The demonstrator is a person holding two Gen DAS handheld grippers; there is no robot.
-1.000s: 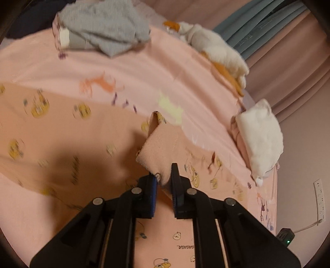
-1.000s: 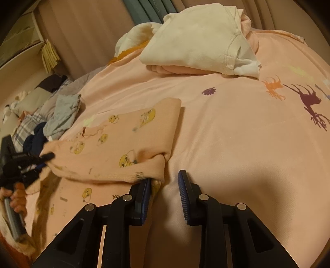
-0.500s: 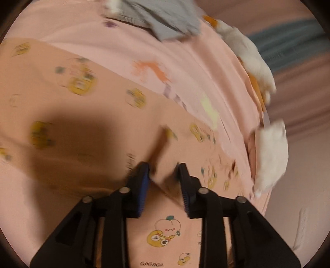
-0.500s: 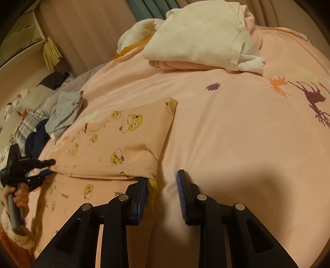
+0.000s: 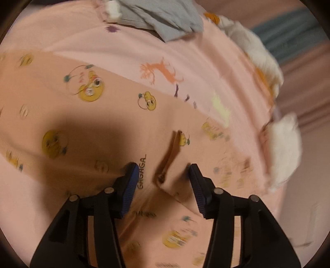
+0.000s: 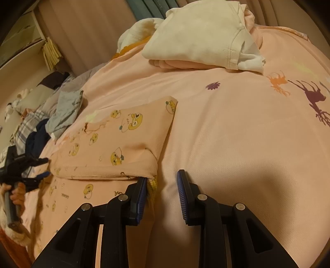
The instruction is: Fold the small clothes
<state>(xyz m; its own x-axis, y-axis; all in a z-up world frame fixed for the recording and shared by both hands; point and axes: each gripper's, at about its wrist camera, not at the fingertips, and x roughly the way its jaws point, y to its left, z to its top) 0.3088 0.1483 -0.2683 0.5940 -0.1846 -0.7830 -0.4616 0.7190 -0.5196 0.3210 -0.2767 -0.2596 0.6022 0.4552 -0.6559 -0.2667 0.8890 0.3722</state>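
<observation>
Garment (image 6: 115, 142) edge under right tongs (image 6: 160, 185)

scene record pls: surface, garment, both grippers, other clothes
surface: pink bedspread with deer prints
garment: peach cartoon-print garment, folded over once, lying flat
left gripper: jaws opening, fold corner lying loose between them
right gripper: open, one finger at the garment's near corner
other clothes: folded cream stack at the far side; grey garment, unfolded
</observation>
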